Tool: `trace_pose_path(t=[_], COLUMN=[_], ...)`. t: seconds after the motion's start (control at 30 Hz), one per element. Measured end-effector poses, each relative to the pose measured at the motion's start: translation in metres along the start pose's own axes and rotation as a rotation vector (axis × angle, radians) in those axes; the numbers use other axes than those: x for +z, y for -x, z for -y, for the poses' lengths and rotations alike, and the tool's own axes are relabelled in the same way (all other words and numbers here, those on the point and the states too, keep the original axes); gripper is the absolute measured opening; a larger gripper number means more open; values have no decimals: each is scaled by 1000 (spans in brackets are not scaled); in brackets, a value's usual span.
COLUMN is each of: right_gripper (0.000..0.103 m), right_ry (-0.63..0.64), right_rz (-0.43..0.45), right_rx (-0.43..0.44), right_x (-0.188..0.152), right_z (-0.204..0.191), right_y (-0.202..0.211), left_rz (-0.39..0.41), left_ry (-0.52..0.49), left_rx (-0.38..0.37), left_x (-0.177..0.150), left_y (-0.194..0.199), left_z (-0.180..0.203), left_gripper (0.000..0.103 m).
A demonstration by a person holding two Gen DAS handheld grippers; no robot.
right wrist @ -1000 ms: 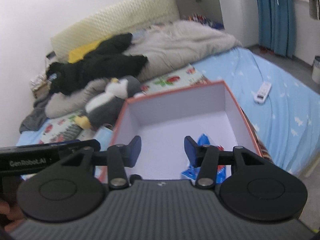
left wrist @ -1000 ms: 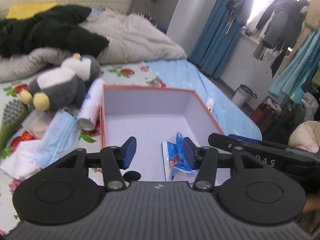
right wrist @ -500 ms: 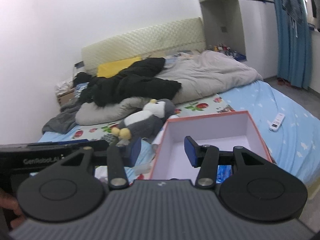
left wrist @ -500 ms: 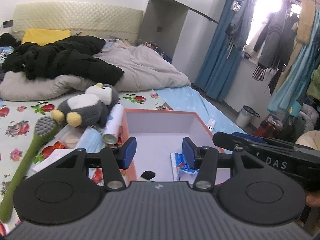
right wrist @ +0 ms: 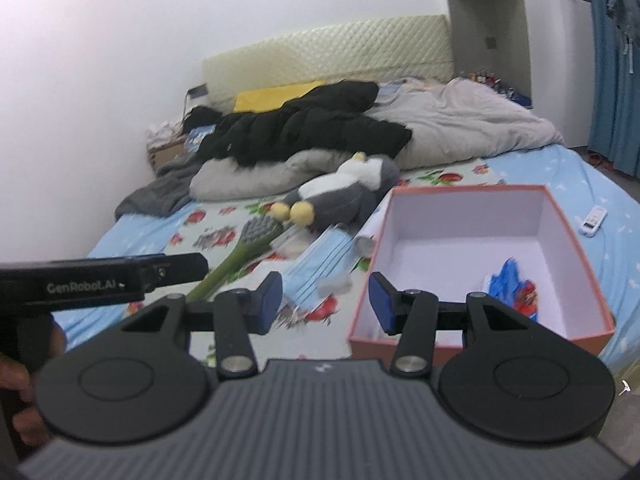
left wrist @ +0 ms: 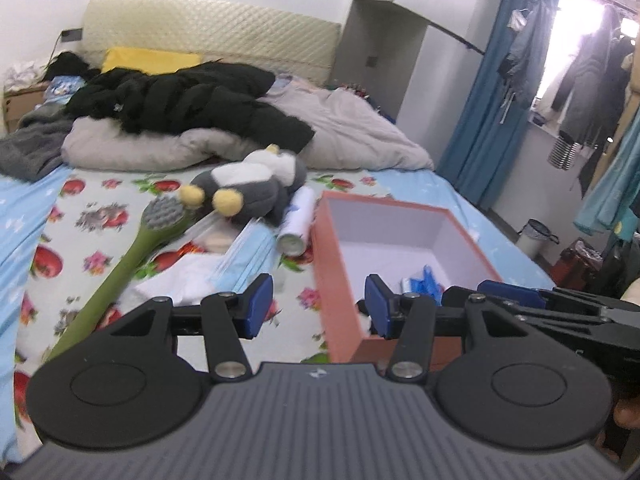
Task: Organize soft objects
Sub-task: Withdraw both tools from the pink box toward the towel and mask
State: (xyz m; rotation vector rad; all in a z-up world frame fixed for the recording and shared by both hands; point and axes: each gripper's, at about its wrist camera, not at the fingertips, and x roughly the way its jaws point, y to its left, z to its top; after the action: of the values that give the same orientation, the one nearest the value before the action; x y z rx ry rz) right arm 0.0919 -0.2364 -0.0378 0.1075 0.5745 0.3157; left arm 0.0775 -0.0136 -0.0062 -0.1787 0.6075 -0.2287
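Left wrist view: left gripper [left wrist: 318,306] is hovering with jaws apart, nothing between its blue pads, above the near corner of the open square orange cardboard box [left wrist: 335,276]. Right gripper [right wrist: 326,302] is likewise standing open and empty over that box's [right wrist: 562,220] near left wall. Inside the box a blue-and-white plastic packet [right wrist: 510,282] is lying. Beyond the box's left side, a grey-and-white plush penguin [left wrist: 248,186] is lying, touching a white cylindrical tube [left wrist: 298,220]; light-blue pleated face masks [right wrist: 320,258] and a green long-handled brush [left wrist: 136,246] are lying left of the box.
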Motion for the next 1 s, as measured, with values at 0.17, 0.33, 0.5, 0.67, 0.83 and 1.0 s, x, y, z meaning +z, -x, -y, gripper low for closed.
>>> trace_pose_path(t=[0.17,0.33,0.5,0.67,0.83,1.0], right_gripper=[51,51,51,51,51,51], right_ry=[10,21,28,43,59,63], right_rz=[-33,-56,-90,-122,-135,-160], right_rx=[22,35,49,57,57,54], right_x=[-18,-35,-51,-63,-66,-67], right_z=[-14,-28,-38,-45,-49,-48], right_y=[-8,-15,-21,-32,-49,-74], left_rz=[-13,-25,-38,-58,-80,-94], left_ry=[31,55,86,114,138,159], left_rx=[21,46,76,102,126,155], left_x=[-22,-40,-58,-71,-76,-72], left_y=[4,3,6,1,-17,-46], left_z=[-18,-32,-45,-59,-74,-93], left_gripper=[57,57,57,57,57,60])
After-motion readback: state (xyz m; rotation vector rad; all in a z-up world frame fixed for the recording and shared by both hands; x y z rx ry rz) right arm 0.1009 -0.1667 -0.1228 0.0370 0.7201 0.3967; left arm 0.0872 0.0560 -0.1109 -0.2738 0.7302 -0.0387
